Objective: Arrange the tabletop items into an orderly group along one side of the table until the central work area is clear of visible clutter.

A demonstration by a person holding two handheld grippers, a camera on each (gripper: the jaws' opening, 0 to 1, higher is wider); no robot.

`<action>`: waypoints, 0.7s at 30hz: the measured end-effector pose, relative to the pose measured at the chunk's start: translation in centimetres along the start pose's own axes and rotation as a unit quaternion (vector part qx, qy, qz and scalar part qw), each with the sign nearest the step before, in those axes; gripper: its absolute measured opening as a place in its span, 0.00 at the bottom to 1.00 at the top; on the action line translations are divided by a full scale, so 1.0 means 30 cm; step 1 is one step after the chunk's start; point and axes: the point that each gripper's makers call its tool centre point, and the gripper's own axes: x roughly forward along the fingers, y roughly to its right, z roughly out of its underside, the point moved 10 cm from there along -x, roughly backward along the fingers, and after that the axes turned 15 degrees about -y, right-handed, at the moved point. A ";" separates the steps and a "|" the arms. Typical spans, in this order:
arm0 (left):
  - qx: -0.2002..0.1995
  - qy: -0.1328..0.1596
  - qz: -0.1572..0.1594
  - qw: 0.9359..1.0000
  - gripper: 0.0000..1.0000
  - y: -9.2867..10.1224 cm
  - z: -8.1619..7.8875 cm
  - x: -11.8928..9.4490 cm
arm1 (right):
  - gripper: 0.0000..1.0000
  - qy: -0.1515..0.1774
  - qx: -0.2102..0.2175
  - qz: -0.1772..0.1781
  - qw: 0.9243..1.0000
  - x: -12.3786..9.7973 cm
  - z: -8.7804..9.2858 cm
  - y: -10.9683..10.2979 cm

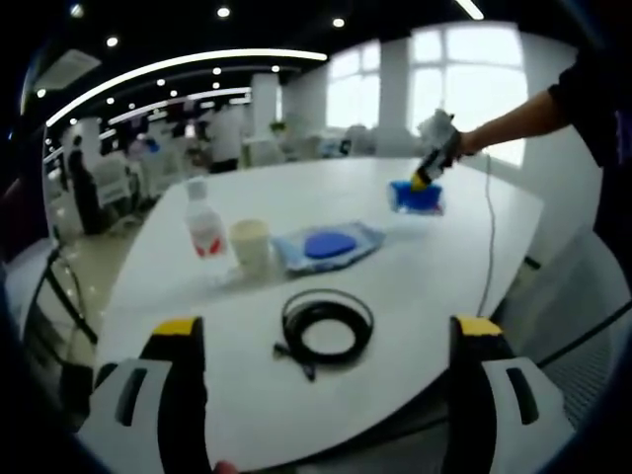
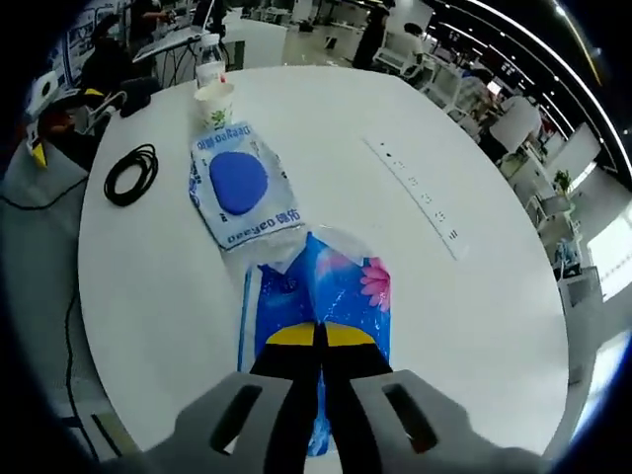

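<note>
White round table (image 1: 444, 267), left to right in the left gripper view: water bottle (image 1: 205, 228), paper cup (image 1: 250, 244), wet-wipes pack (image 1: 328, 245), coiled black cable (image 1: 327, 327) nearer, blue tissue pack (image 1: 416, 197) far right. Left gripper (image 1: 326, 341) jaws wide, empty. Right gripper (image 2: 320, 336) jaws pinched on the tissue pack.

Landmark is the flat wipes pack (image 1: 329, 245), mid surface (image 1: 415, 286), left gripper view. Paper cup (image 1: 251, 243) touches its left edge; water bottle (image 1: 205, 225) sits just left of the cup. Coiled cable (image 1: 327, 327) lies in front of the pack, apart from it. Tissue pack (image 1: 416, 197) lies behind and right of it, right hand-held gripper (image 1: 427, 178) on top.
</note>
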 end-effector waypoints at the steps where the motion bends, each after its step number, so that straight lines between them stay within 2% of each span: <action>1: 0.000 -0.001 0.000 1.000 1.00 0.001 0.000 0.000 | 0.00 -0.001 -0.008 0.002 1.000 -0.001 0.000 0.001; 5: 0.000 0.000 0.000 1.000 1.00 0.001 -0.001 -0.001 | 0.00 -0.001 -0.034 0.005 0.999 -0.003 -0.004 0.001; 8: 0.001 -0.001 -0.001 1.000 1.00 0.002 -0.001 -0.001 | 0.00 -0.011 -0.068 0.020 0.997 -0.002 -0.007 0.004; 10: 0.001 -0.002 0.000 1.000 1.00 0.002 0.000 -0.001 | 0.00 -0.009 -0.067 0.019 0.998 -0.002 -0.008 0.006; 14: 0.001 -0.002 -0.001 1.000 1.00 0.001 -0.001 -0.002 | 0.00 -0.009 -0.107 0.032 0.994 -0.007 -0.009 0.004; 19: 0.002 -0.003 -0.001 1.000 1.00 0.001 -0.001 -0.001 | 0.00 -0.004 -0.123 0.035 0.992 0.002 -0.005 0.007; 21: 0.002 -0.003 -0.002 1.000 1.00 0.001 -0.001 -0.001 | 0.00 -0.003 -0.149 0.040 0.988 0.009 -0.003 0.005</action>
